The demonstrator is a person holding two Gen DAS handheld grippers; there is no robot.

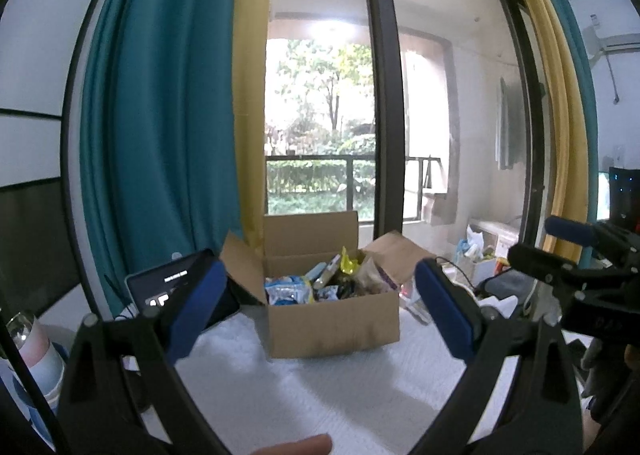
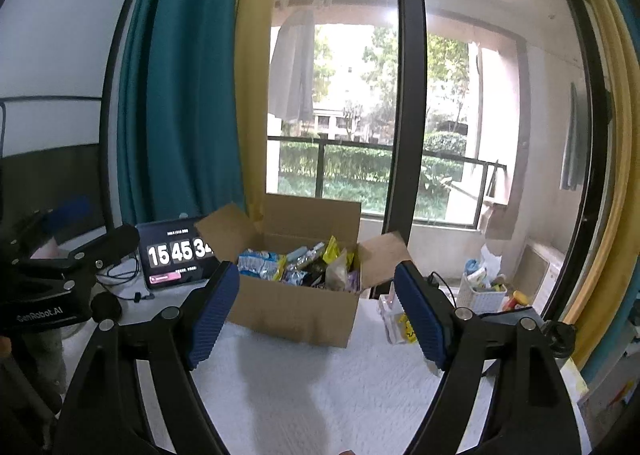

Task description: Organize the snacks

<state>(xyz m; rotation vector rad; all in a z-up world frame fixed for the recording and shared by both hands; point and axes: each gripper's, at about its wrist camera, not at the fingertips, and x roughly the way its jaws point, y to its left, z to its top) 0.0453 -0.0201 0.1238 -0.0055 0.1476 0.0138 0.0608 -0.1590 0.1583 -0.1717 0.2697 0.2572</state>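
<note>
White-clothed counter point(image 2: 320, 395) before balcony window point(image 2: 360, 115); open cardboard box point(image 2: 296, 315) of snacks point(image 2: 296, 267) mid-counter; left gripper point(image 1: 324, 311) and right gripper point(image 2: 316, 315) both spread apart, empty.

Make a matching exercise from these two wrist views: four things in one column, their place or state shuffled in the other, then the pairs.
Things:
1. cardboard box
2. tablet
3. left gripper
4. white basket

Descriptions:
A. open, holding nothing
B. left of the box, showing a clock
C. flaps open, full of snack packets
D. right of the box, by the window

Pairs: 1-C, 2-B, 3-A, 4-D
</note>
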